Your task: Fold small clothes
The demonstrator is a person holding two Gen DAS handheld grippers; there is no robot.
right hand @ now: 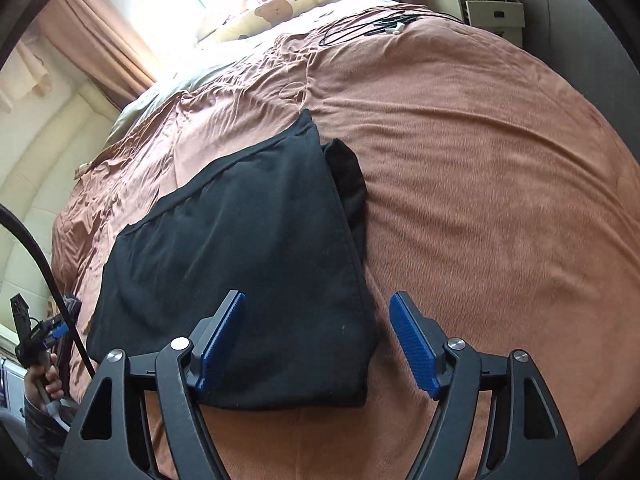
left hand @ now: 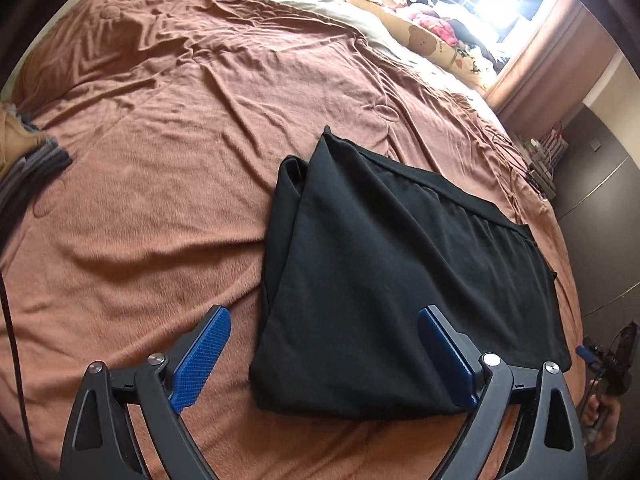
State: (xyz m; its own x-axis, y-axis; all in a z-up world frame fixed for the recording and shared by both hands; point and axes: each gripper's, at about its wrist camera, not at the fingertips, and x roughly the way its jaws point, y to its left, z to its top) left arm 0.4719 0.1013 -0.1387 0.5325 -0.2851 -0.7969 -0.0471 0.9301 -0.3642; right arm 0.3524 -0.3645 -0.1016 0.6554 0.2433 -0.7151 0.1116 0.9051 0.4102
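No legible text anywhere.

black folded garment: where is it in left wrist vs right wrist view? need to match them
Left wrist: black folded garment lies centre-right on the brown blanket, its near edge between the open fingers of the left hand-held gripper.
Right wrist: same garment lies centre-left, its near right corner between the open fingers of the right hand-held gripper.
Shared landmark: bear-print pillow by the bright window.
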